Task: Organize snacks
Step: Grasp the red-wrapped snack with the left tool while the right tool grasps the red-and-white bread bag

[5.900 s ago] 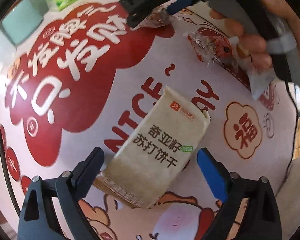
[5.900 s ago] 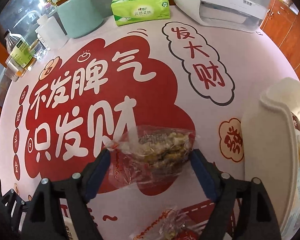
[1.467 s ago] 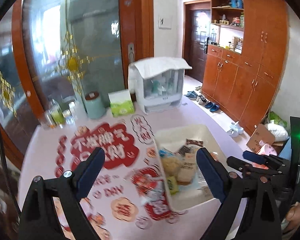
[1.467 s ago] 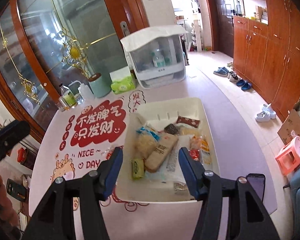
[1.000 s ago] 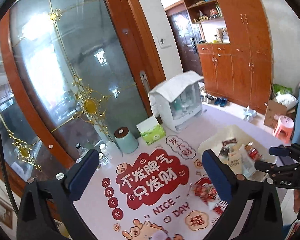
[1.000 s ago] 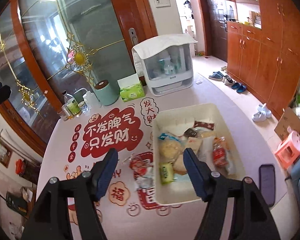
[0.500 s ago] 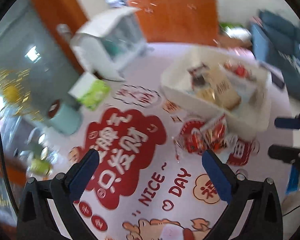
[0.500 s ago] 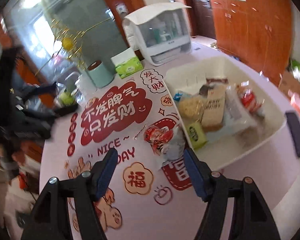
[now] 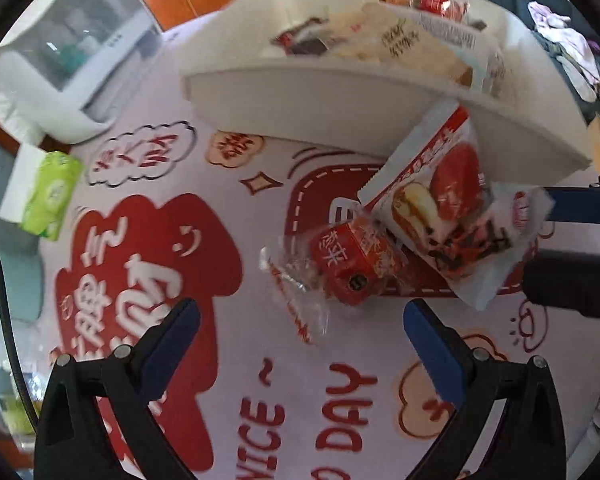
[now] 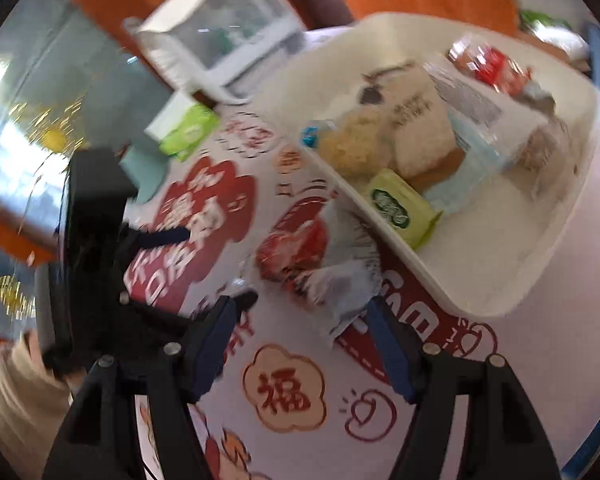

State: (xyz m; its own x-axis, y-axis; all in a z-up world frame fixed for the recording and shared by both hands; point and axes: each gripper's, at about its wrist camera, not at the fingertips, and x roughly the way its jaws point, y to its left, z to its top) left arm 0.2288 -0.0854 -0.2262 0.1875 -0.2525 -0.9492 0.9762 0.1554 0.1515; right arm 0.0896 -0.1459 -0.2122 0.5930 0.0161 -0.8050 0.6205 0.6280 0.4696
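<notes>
Two snack packs lie on the printed tablecloth beside a white bin (image 9: pixel 340 92): a small red pack in clear wrap (image 9: pixel 352 260) and a larger white-and-red pack (image 9: pixel 440 208) leaning on the bin's wall. The bin (image 10: pixel 540 248) holds several snacks, among them a beige cracker pack (image 10: pixel 416 128) and a green pack (image 10: pixel 400 208). My left gripper (image 9: pixel 300 336) is open and empty, just short of the red pack. My right gripper (image 10: pixel 300 340) is open and empty, close to the white-and-red pack (image 10: pixel 320 256). The right gripper's fingers (image 9: pixel 572 204) show at the left view's right edge.
A white appliance (image 9: pixel 72 48), a green tissue pack (image 9: pixel 44 196) and a teal canister (image 9: pixel 12 276) stand at the table's far side. The left gripper's body (image 10: pixel 88 248) and the hand holding it fill the left of the right wrist view.
Both grippers have come down from high above the table to just over the two loose packs beside the bin. Both stay open and empty.
</notes>
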